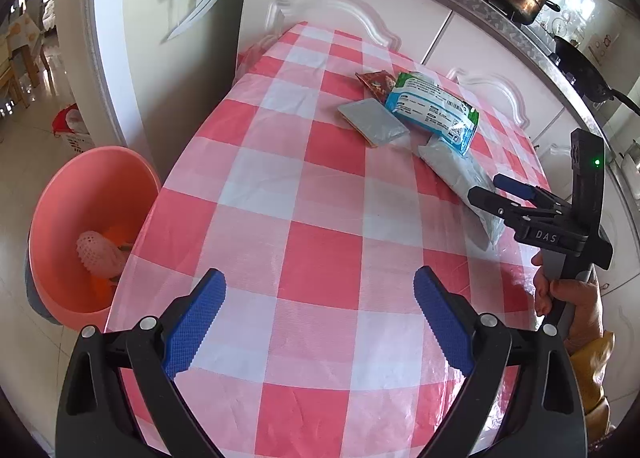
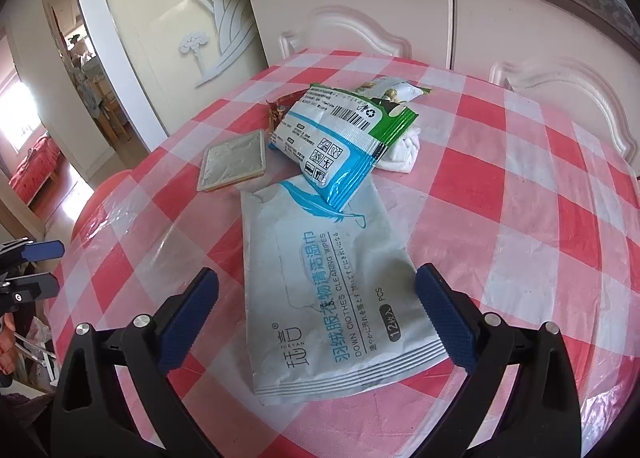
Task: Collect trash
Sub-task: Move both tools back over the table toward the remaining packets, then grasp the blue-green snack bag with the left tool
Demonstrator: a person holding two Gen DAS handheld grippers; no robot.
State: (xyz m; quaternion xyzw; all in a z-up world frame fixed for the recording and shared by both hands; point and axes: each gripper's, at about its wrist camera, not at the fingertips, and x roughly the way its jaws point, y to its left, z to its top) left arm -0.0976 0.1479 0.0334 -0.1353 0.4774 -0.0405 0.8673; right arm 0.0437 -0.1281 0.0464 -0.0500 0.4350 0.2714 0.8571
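Risk, as judged: the flat pale-grey wet-wipes packet with blue lettering [image 2: 332, 298] lay flush on the glossy red-and-white checked plastic cloth of the tabletop [image 2: 520, 194]. A thin, limp pouch pressed flat offers little edge; the pads could slide over it, or the slick cloth could be pinched and dragged with it. The packet's far end was tucked under the blue, white and green printed wipes pouch [image 2: 340, 138], so a lift could tip that pouch and disturb the pile behind it.

Pile noted in the right wrist view: a small square grey pad with an orange edge [image 2: 234, 166] just left of the printed pouch, apart from the grey packet; a crumpled white tissue [image 2: 402, 154] touching the pouch's right side; a red-brown snack wrapper [image 2: 278, 108] partly hidden behind it.

Right gripper [image 2: 316, 318]: jaws spread wide, nothing held. The grey packet's near end was seen between the two blue pads, nearer the right pad than the left. Whether the pads touched the cloth could not be told.

Left gripper [image 1: 320, 322]: jaws likewise wide apart and empty, over bare checked cloth, well apart from the trash. The round salmon-pink plastic basin [image 1: 86, 218] was recorded on the floor beside the tabletop's left edge, with a white foam net sleeve [image 1: 98, 254] inside. A carry across the tabletop would be needed, it was judged; a loose pinch could drop the packet short of the rim.
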